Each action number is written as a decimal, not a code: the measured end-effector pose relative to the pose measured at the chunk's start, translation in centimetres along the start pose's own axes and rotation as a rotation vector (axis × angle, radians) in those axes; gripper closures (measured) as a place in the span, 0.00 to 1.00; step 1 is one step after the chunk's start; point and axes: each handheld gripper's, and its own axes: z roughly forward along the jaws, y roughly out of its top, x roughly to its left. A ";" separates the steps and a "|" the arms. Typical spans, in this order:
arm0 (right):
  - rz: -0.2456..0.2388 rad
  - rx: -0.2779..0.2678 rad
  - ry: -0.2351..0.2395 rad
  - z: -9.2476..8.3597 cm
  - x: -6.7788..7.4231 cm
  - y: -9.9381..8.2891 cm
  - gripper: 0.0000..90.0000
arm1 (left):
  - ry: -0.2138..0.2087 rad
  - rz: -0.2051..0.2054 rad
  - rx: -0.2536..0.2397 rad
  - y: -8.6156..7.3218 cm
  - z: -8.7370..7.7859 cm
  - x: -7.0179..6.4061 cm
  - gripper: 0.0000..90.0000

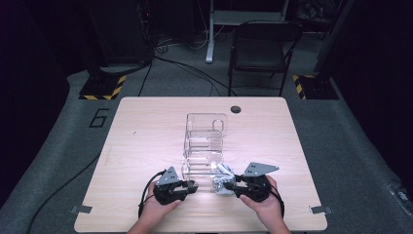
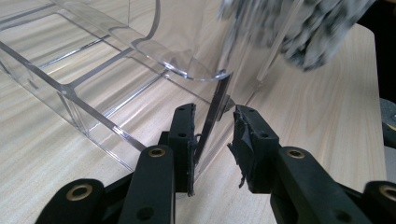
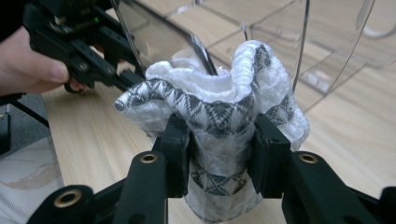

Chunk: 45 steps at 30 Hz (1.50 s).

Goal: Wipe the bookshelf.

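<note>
While clamped in right gripper (image 3: 215, 154), sock bundle (image 3: 219, 107) sits beside clear organizer (image 1: 204, 146).

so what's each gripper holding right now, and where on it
The right gripper clamps the rolled patterned sock around its middle. The left gripper's fingers straddle the near end wall of the clear acrylic organizer; whether they pinch it cannot be told.

The rolled sock (image 2: 299, 32) was a blur cut off by the top edge in the left gripper view, and the right gripper (image 3: 219, 154) hid its lower part.
</note>
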 end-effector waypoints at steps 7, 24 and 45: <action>-0.004 -0.079 -0.012 -1.7 0.0 1.5 0.72 | 0.001 0.017 0.015 0.2 0.4 -0.8 0.80; 0.046 0.080 -0.039 1.9 -1.1 -3.8 0.70 | -0.003 0.013 0.007 0.0 0.5 -0.9 0.81; 0.074 -0.159 -0.030 -3.7 0.6 -0.1 0.77 | 0.000 0.014 0.003 0.0 0.6 -0.9 0.81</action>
